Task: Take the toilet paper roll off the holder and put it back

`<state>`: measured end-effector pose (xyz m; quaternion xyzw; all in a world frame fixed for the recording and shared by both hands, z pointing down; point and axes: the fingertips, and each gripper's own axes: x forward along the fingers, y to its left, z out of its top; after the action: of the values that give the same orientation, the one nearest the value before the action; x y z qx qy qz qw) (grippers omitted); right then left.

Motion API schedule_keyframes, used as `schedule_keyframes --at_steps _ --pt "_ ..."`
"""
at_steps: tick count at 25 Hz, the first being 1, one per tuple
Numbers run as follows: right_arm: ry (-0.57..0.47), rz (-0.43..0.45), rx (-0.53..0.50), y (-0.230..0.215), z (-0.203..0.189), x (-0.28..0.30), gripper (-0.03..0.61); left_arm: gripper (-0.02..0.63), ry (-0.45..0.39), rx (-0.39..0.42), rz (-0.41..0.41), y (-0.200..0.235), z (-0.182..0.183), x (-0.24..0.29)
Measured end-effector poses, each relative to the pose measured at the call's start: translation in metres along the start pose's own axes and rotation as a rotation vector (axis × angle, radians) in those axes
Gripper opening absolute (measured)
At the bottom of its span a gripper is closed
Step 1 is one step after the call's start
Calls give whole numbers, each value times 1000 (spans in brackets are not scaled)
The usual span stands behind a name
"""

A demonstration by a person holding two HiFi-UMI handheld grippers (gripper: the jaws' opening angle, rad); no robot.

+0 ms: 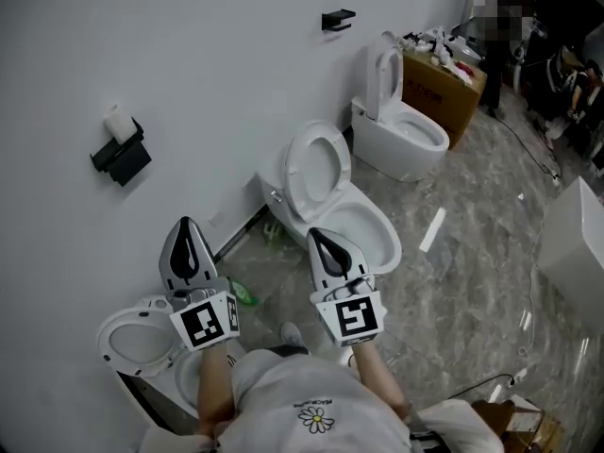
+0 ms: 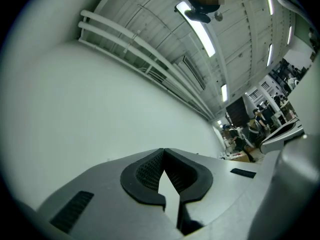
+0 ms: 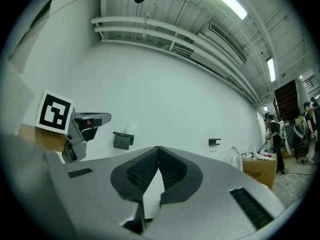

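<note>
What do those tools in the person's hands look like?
The left gripper and right gripper match: grey beak-shaped shells tapering to a point, lined with black ribbed pads. Each carries a white cube with black square markers. The person wears a light top with a daisy print.

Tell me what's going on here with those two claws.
A person stands facing a white wall with a claw in each hand. The left claw and the right claw are both shut and empty. The toilet paper roll sits on its black holder up on the wall, and neither claw is touching it. Nothing is being handled right now.
</note>
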<state>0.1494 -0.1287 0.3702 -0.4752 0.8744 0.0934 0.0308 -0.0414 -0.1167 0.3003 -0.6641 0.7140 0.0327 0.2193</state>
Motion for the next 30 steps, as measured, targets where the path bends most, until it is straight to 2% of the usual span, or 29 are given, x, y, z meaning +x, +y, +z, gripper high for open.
schedule_keyframes --at_steps 5,9,13,17,23,30 --pt "10 20 -46 -18 -10 65 11 18 -1 -32 32 15 -24 57" --pt "36 51 -48 -36 -20 88 11 18 37 -52 38 -1 -38 78" --pt "49 131 -38 -53 -24 117 11 18 87 -63 79 -21 -52 94" --pt "12 213 -48 -59 -11 143 11 18 106 -63 126 -28 -53 110" --pt "-32 266 -27 -59 -4 175 9 18 117 -37 189 -16 -56 123" --pt "-46 298 21 -40 0 206 11 18 121 0 259 25 -53 130"
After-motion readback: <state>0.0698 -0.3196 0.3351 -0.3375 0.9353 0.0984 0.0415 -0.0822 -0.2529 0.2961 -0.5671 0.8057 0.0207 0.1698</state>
